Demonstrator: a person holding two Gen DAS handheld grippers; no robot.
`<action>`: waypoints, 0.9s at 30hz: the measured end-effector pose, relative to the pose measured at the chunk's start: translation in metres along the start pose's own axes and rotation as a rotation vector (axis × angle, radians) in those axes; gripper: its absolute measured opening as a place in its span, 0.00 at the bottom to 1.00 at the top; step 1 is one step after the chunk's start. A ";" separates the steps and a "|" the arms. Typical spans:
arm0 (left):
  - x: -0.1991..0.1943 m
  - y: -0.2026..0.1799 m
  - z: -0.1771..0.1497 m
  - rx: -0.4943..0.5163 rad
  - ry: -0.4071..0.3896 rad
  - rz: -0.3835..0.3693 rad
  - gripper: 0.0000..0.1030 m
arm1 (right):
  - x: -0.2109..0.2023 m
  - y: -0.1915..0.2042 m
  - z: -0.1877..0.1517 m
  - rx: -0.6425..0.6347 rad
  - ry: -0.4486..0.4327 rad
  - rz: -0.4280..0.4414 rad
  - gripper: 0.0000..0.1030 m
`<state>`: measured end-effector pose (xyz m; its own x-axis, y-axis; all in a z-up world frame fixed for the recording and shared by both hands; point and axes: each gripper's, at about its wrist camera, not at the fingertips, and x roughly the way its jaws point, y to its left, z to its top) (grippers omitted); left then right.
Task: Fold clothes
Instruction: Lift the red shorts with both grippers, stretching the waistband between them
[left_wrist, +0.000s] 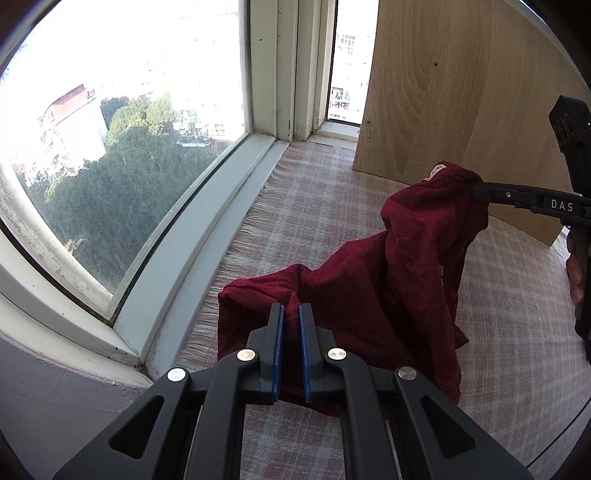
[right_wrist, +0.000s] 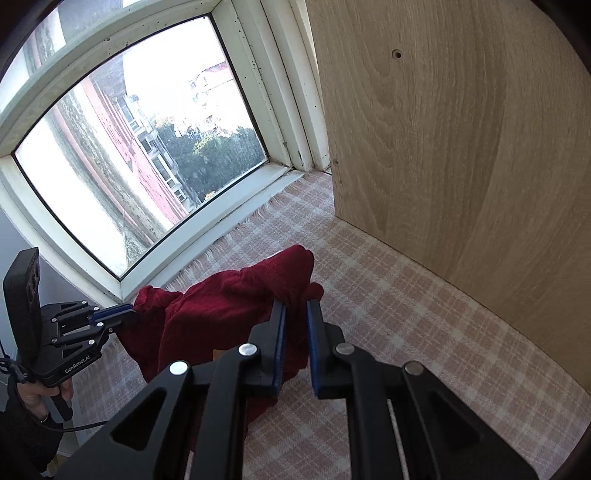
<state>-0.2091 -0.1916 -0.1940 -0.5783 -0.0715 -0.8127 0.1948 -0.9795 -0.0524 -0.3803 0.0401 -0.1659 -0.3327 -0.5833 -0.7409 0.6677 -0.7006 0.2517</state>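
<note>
Your left gripper (left_wrist: 291, 314) is matte black plastic, with two flat fingers (left_wrist: 275, 332) lined in blue ribbed pads. Angled linkage bars with triangular cut-outs run back from the fingers, pinned by four round silver screws (left_wrist: 247, 355). Seen from the right wrist view, its side reads "GenRobot.AI" in white, a tall black block stands on top of it, and a thin black cable (right_wrist: 74, 428) loops beneath your left hand (right_wrist: 33, 397), which wears a dark sleeve (right_wrist: 22, 439). Your right gripper (right_wrist: 296, 310) has the same black build, blue pads and silver screws. From the left wrist view its side shows white letters "DAS".
</note>
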 end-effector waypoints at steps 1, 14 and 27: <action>-0.001 0.001 -0.003 0.002 0.002 -0.006 0.07 | -0.007 -0.001 -0.006 0.000 -0.007 -0.007 0.10; -0.103 -0.003 0.006 0.000 -0.152 -0.128 0.06 | -0.172 -0.011 -0.066 0.101 -0.164 -0.124 0.10; -0.119 -0.030 -0.083 0.123 0.135 -0.210 0.17 | -0.226 -0.022 -0.237 0.338 0.166 -0.288 0.15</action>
<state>-0.0806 -0.1379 -0.1440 -0.4838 0.1533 -0.8616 -0.0209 -0.9863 -0.1638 -0.1622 0.2844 -0.1514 -0.3437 -0.2911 -0.8928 0.3005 -0.9349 0.1891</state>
